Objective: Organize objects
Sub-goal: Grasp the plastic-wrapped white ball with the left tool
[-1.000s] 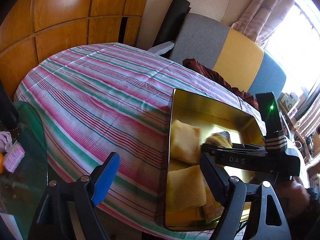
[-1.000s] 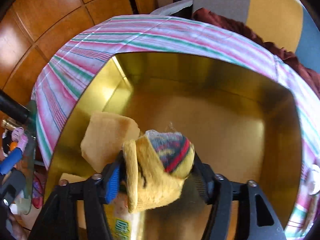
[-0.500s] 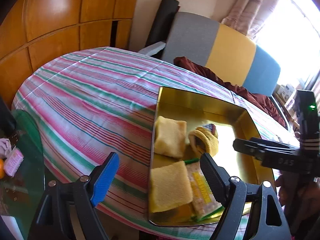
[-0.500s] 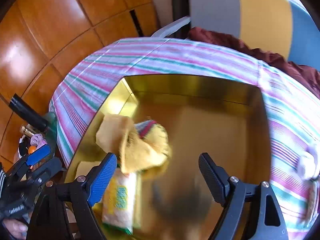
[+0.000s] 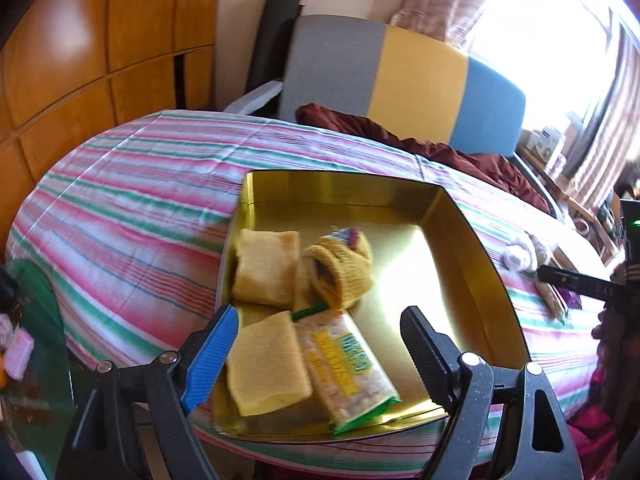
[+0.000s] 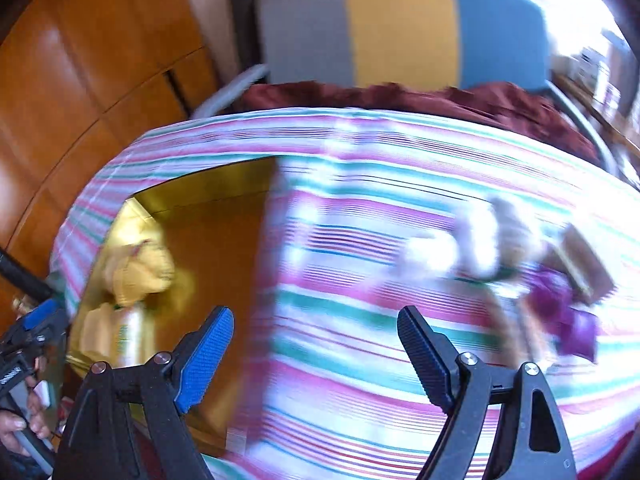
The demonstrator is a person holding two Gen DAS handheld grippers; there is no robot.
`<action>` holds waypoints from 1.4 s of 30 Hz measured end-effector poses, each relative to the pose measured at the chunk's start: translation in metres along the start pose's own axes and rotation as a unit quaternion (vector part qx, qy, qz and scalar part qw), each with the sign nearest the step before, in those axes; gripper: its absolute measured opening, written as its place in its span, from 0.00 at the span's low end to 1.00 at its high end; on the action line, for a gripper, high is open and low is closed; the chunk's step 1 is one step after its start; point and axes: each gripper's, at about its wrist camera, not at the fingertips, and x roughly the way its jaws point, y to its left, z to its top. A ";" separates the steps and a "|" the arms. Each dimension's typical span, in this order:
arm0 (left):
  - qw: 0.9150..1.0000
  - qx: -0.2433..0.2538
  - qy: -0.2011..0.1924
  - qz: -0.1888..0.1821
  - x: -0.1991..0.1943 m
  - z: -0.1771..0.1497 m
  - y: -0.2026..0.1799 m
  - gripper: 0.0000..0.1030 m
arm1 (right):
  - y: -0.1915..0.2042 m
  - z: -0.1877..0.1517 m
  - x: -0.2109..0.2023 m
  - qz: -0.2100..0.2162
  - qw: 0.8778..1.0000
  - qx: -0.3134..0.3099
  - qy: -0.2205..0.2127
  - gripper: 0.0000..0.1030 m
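Gold tray on striped cloth holds sock, 2 folded towels, snack pkt, grouped at one end, prob. leaving room. Left gripper fingers apart, empty, over tray. Right gripper also apart, empty, aimed at loose items on cloth (blurred), likely next pick.

Home: sofa, curtains, tablecloth

Right tongs let go of yellow sock, now lying in gold tray, tongs swung right over cloth.
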 end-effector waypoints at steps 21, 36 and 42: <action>0.969 0.220 0.049 -0.101 0.055 0.042 -0.205 0.79 | -0.212 -0.010 -0.041 -0.052 0.962 0.263 -0.053 0.83; 0.952 0.256 0.131 -0.106 0.154 0.063 -0.294 0.61 | -0.222 -0.014 -0.040 -0.022 0.956 0.290 -0.049 0.83; 0.946 0.269 0.151 -0.099 0.191 0.064 -0.316 0.61 | -0.222 -0.013 -0.038 -0.011 0.956 0.290 -0.045 0.83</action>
